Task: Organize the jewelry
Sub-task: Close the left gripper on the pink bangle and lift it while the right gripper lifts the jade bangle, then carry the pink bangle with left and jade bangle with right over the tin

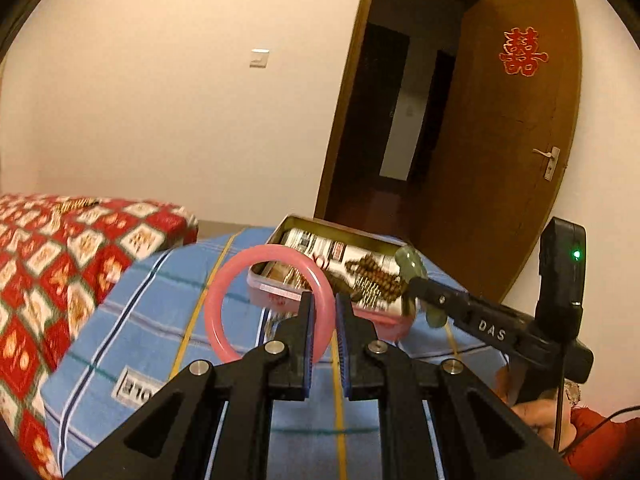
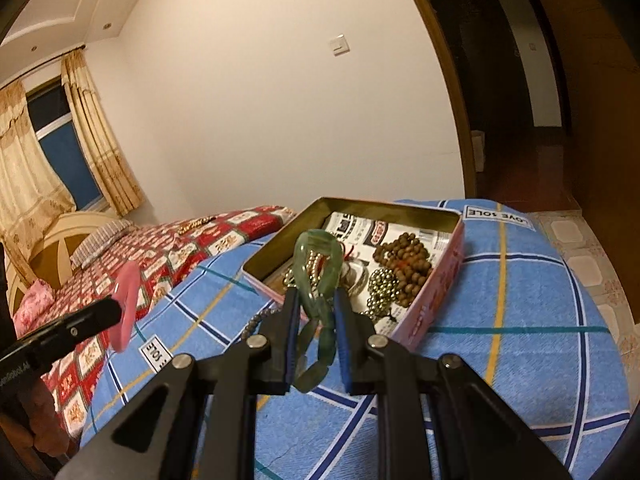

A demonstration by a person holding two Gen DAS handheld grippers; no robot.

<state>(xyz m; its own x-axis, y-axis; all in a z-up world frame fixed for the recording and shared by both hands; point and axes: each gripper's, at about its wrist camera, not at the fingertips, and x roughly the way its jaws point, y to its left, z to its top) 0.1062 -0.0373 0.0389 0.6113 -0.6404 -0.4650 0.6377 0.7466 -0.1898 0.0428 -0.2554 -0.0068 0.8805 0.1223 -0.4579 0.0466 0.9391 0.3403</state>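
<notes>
Both grippers tilt slightly downward above the open tin (image 2: 420,322). The left gripper (image 1: 323,300) clamps one pink bangle (image 1: 224,312); the right gripper (image 2: 316,300) clamps one green stone bracelet (image 2: 318,276). Inside lie perhaps two bead strands.

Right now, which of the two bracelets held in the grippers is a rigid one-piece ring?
The pink bangle in the left gripper: one smooth solid hoop. The green bracelet in the right gripper is strung from separate flat stones and sags.
</notes>
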